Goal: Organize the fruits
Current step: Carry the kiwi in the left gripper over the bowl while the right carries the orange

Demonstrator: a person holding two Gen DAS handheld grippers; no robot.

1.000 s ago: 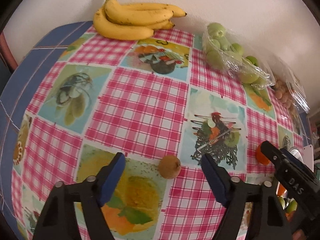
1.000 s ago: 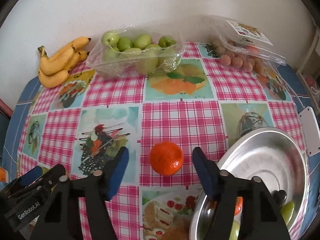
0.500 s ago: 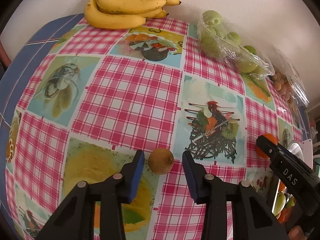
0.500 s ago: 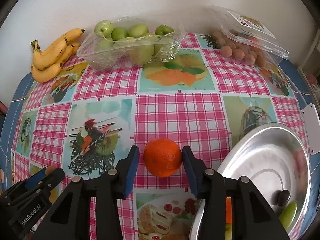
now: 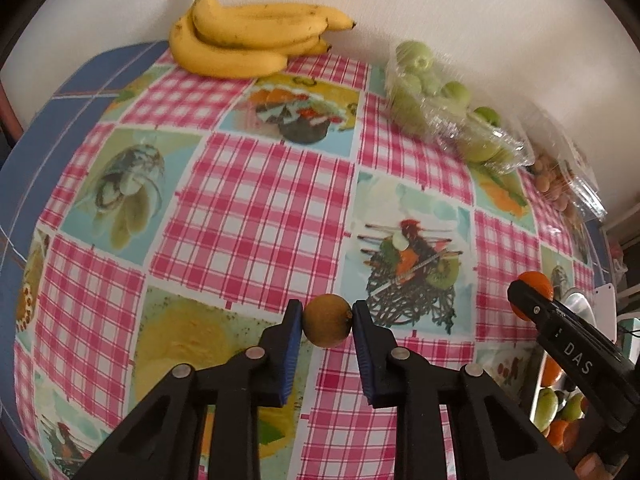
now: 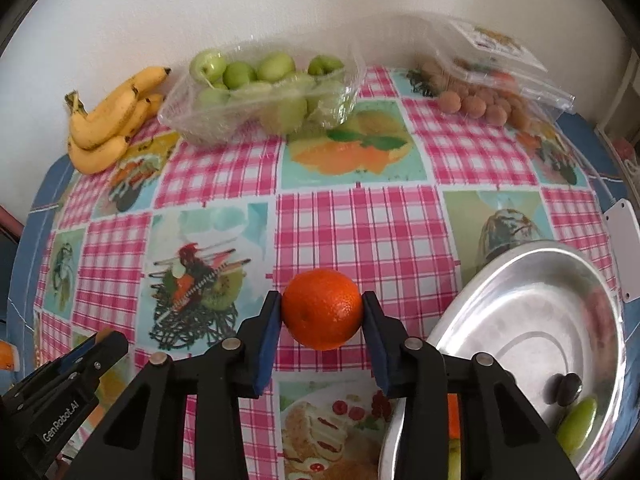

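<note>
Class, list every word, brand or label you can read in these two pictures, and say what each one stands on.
"DAS": on the right gripper.
"GenRobot.AI": on the left gripper.
Printed label on the clear lidded box: too blurred to read.

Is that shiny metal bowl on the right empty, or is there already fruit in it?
Not empty. The metal bowl already holds a green fruit and a small dark one at its bottom, though most of its inside is bare.
</note>
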